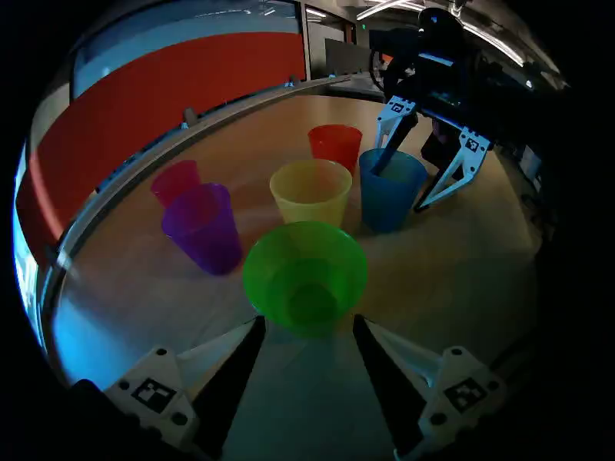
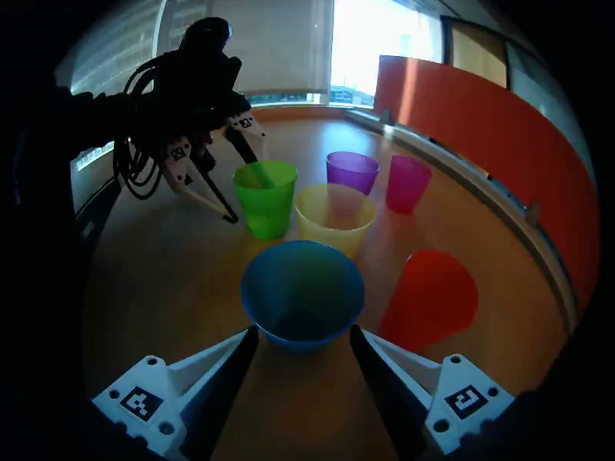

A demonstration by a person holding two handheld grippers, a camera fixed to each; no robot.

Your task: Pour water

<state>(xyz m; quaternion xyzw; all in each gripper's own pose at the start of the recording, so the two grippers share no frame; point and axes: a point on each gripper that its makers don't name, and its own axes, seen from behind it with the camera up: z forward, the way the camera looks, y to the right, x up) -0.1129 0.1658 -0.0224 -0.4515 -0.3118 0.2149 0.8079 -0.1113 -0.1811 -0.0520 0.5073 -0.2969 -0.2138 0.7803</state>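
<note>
Six cups [image 1: 310,192] stand clustered together on the table [image 1: 461,269].

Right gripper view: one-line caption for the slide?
Right gripper open around a blue cup; beyond it, left gripper around the green cup, on a wooden table.

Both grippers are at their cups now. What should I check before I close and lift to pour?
1. The left gripper straddles the green cup: ok.
2. The right gripper straddles the blue cup: ok.
3. Fingers pressing on the cups: not ok, both grippers look open, one finger on each side.
4. Green and blue cups upright: ok.
5. Water in either cup: cannot tell.
6. Blue cup free of its neighbours: cannot tell. The yellow cup stands very close beside it.
</note>
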